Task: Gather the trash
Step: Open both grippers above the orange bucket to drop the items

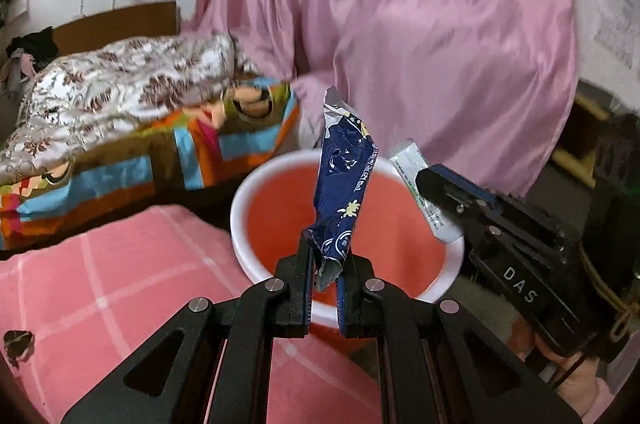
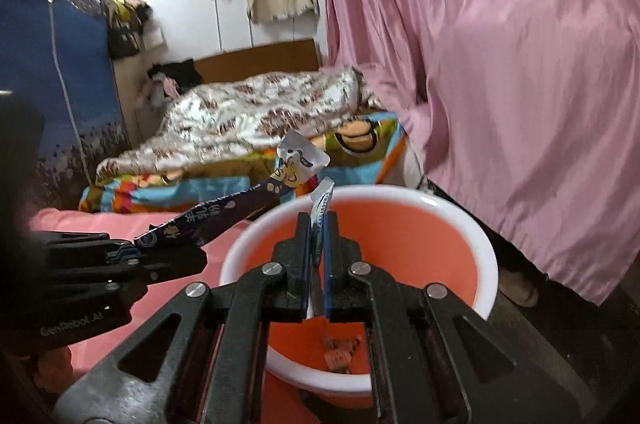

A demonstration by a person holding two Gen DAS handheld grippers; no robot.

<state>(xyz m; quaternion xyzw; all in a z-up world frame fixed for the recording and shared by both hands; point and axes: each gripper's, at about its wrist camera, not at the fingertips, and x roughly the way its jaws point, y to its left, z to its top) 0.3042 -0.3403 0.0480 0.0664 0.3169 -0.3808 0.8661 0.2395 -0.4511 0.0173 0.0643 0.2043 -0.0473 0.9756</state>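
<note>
The left gripper (image 1: 329,266) is pinching the bottom end of a crumpled dark blue wrapper (image 1: 343,184), its jaws closed tight on the foil so that the wrapper is standing up over the open mouth of the bucket (image 1: 280,168). The bucket is orange inside with a white rim, and it is sitting just beyond the near pink checked blanket (image 1: 104,284).

The right gripper (image 2: 319,224) is clamping a small white packet (image 2: 321,202) edge-on between its closed jaws, and the packet is poking up above the near side of the bucket's rim (image 2: 460,220). From the left wrist view the same packet is showing at the right of the bucket, sticking out of the other tool.

A few orange scraps (image 2: 340,352) are lying at the bottom of the bucket. On the far left a bed is carrying a white flowered quilt (image 2: 256,116) over a bright patchwork cover (image 1: 180,152). A pink curtain (image 1: 420,24) is hanging on the far right, reaching down behind the bucket. A dark scrap (image 1: 18,346) is lying on the blanket at the near left.
</note>
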